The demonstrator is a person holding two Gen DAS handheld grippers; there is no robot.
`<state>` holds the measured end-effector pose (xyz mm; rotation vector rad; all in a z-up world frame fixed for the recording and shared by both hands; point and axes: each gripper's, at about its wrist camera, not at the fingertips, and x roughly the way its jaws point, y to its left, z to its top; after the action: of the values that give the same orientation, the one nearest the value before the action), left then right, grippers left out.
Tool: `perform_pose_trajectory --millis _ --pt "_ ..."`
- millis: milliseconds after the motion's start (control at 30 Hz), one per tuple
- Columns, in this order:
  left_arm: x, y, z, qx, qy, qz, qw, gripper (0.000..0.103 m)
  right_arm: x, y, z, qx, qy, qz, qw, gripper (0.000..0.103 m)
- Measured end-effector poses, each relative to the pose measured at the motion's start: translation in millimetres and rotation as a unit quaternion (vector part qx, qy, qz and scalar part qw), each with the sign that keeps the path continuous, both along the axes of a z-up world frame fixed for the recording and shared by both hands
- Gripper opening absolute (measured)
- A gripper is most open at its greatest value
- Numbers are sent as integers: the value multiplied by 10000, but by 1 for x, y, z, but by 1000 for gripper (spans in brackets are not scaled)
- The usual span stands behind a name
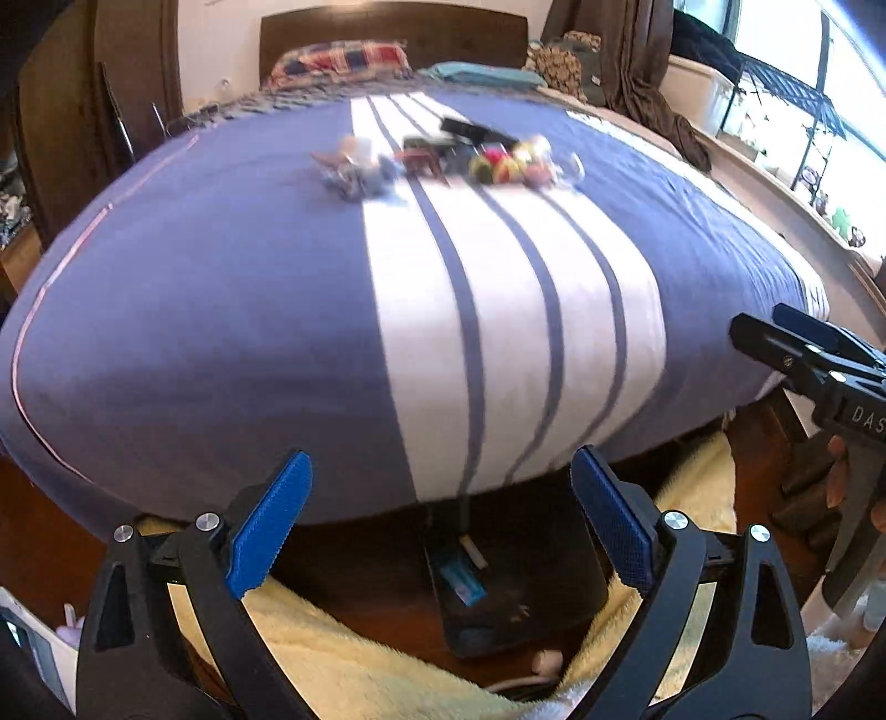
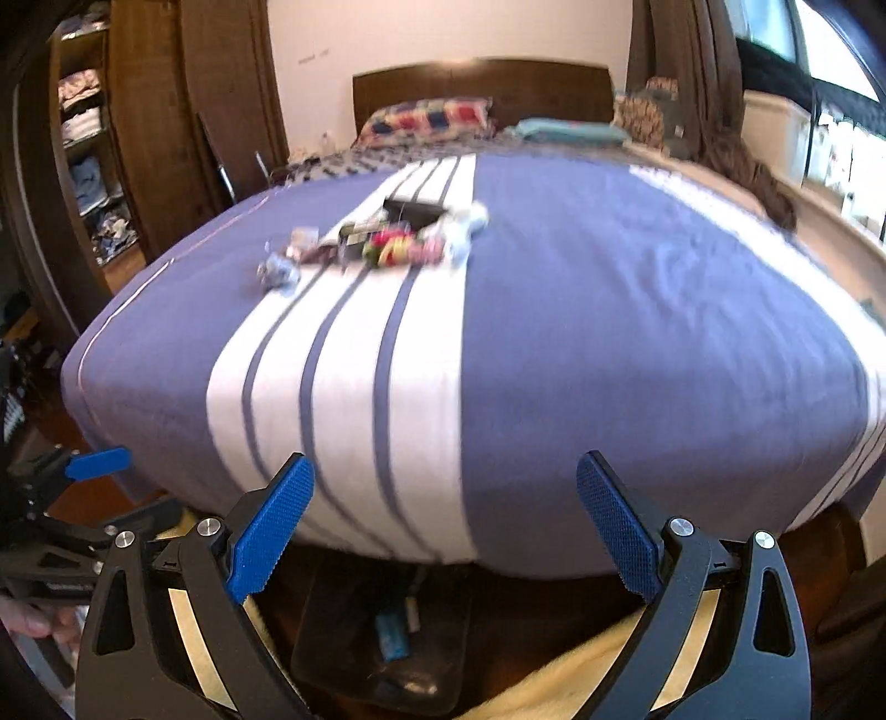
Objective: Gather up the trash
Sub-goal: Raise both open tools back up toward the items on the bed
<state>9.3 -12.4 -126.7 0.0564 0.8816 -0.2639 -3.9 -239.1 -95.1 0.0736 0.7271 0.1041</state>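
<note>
Seen from the foot of a bed (image 1: pixel 221 310) covered in a purple spread with a white, purple-striped band, two handheld grippers hang over the floor, short of the mattress edge. At far left of the right wrist view, open wardrobe shelves (image 2: pixel 88 138) hold folded clothes. The left gripper (image 1: pixel 441 520) stands with its blue pads wide apart and nothing between them. Directly below it, a dark bin (image 1: pixel 498 603) sits on the floor at the foot of the bed, partly on a pale yellow rug (image 1: pixel 354 664), with a blue wrapper (image 1: pixel 462 581) lying inside. The trash (image 1: pixel 443 158) lies well away, a blurred cluster of small, colourful wrappers and dark pieces on the middle of the bed, across the white band, nearer the headboard than the grippers. A checked pillow (image 1: pixel 340 61) rests against the dark wooden headboard (image 1: pixel 393 30) behind it. The right gripper (image 2: pixel 446 518) is likewise spread open and empty, level with the mattress edge; its black body shows at the right edge of the left wrist view. Brown curtains (image 2: pixel 714 83) and a bright window (image 1: pixel 803 72) close the scene at right.
</note>
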Motion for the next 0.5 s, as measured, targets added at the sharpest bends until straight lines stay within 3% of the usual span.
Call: perform_pose_trajectory --millis 200,500 --pt "30 9 22 9 -243 131 9996 90 23 -8 20 -159 -206 -86 9996 96" --pt "84 14 28 13 -323 293 9990 90 79 -7 7 -94 -51 -211 9997 96"
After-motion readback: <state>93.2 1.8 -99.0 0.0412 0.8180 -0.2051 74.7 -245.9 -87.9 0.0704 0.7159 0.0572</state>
